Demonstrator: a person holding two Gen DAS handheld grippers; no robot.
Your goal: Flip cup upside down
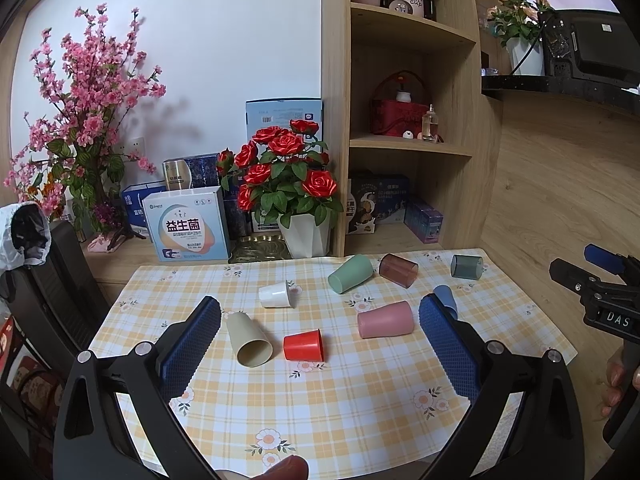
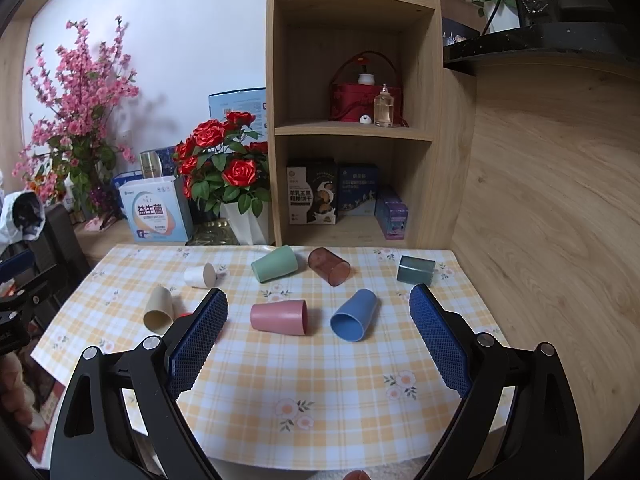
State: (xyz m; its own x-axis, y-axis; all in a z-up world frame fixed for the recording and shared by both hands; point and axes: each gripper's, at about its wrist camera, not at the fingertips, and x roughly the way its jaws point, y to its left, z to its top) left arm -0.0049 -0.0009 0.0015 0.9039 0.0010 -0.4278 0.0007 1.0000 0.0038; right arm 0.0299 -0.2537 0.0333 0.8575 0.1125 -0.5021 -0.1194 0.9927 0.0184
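Note:
Several plastic cups lie on their sides on the checked tablecloth (image 1: 320,408): a beige cup (image 1: 248,340), a red cup (image 1: 303,345), a white cup (image 1: 275,295), a pink cup (image 1: 385,319), a green cup (image 1: 351,273), a brown clear cup (image 1: 398,270), a grey cup (image 1: 466,266) and a blue cup (image 2: 354,315). My left gripper (image 1: 320,344) is open and empty above the near table, with the red cup between its fingers' lines. My right gripper (image 2: 318,332) is open and empty, facing the pink cup (image 2: 279,317) and the blue cup.
A pot of red roses (image 1: 288,184), boxes (image 1: 187,226) and pink blossom (image 1: 88,120) stand behind the table. A wooden shelf unit (image 1: 408,120) rises at the back right. A black chair (image 1: 52,280) stands left. The right gripper shows in the left view (image 1: 600,296).

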